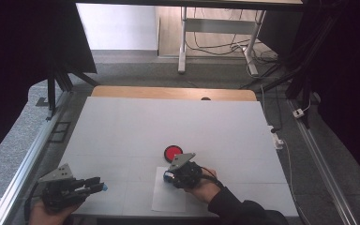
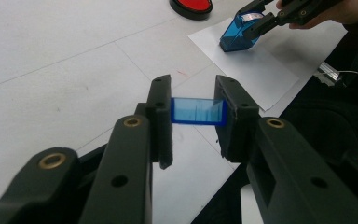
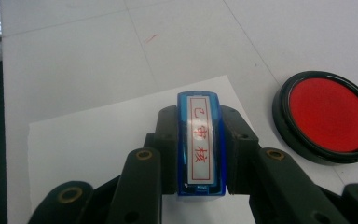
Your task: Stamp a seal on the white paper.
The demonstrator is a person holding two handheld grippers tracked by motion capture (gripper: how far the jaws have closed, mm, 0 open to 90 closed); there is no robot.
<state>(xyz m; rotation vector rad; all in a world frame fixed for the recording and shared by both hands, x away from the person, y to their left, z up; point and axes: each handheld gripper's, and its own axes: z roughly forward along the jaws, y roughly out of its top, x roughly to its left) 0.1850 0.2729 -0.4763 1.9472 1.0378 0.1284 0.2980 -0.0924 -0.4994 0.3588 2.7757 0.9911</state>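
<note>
Blue stamp [image 3: 200,142] sits base-down on white paper [image 3: 98,140], long axis running straight along right gripper [image 3: 200,154], jaws clamped on its flanks. Red ink pad [image 3: 328,115] just beside paper's far corner. Left gripper [image 2: 196,112] well apart near table [image 1: 122,126] edge, pinching blue cap [image 2: 198,111].
</note>
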